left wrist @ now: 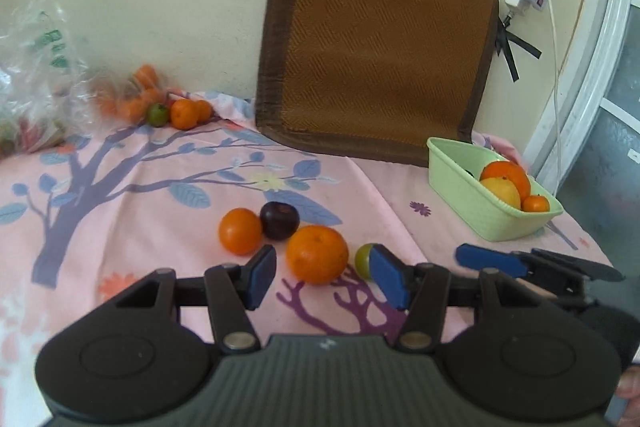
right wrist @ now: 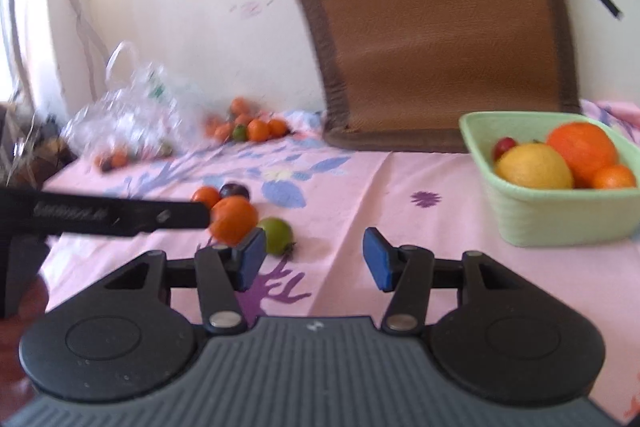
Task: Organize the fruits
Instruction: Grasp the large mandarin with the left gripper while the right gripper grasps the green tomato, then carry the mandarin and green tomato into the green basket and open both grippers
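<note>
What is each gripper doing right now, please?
Left gripper: open, holding nothing, large orange just ahead.
Right gripper: open, empty.

Pink cloth [left wrist: 380, 187], blue-leaf tree and purple branch print. Pale green basket [left wrist: 472, 203]: orange fruit, yellow lemon [right wrist: 534, 167], small red fruit [right wrist: 504, 146]. Loose oranges [left wrist: 317, 254], dark purple plum [left wrist: 279, 220], green fruit [right wrist: 277, 235]. Brown woven mat [left wrist: 380, 39], darker border. Blue gripper pads [left wrist: 260, 277].
</note>
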